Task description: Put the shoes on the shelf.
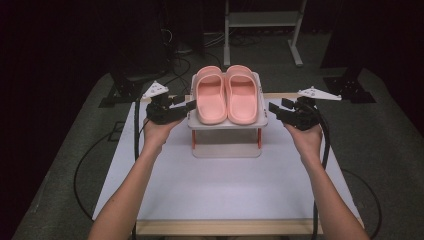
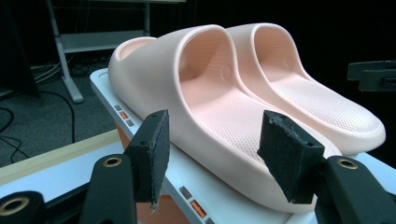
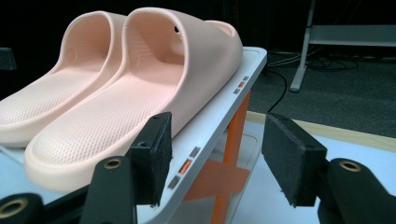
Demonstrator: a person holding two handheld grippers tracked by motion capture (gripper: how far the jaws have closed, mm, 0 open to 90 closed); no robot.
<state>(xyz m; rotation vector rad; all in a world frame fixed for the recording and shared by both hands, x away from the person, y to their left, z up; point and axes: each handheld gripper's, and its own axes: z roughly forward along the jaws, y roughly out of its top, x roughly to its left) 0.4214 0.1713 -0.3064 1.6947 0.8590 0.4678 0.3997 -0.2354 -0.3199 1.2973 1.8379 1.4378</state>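
So this looks like the approach step: a pair of pink slippers [image 1: 226, 94] is parked side by side on the top shelf of a little white rack [image 1: 227, 123] with orange legs, which stands toward the far edge of the surface [image 1: 225, 190], roughly centered between its left and right edges. Nothing is gripped yet.

The left gripper [image 1: 184, 106] hovers just beside the rack's left edge, and in the left gripper view its fingers [image 2: 154, 151] are spread wide, framing the heel end of the left slipper [image 2: 205, 107] without touching it. The right gripper [image 1: 278, 110] sits just off the rack's right edge, fingers [image 3: 292, 156] also wide, lined up more with the shelf rim next to the right slipper [image 3: 140, 102] than with the slipper itself.

My guess for the next move: each gripper slides inward and a touch up so the fingers straddle a slipper's side wall or strap, then closes. The right one probably needs more of a lift, or it'll pinch the shelf edge instead of the foam.

As for what holds what: the top shelf carries both slippers, toes pointing toward the far edge. The rack's lower tier looks bare from what I can see.
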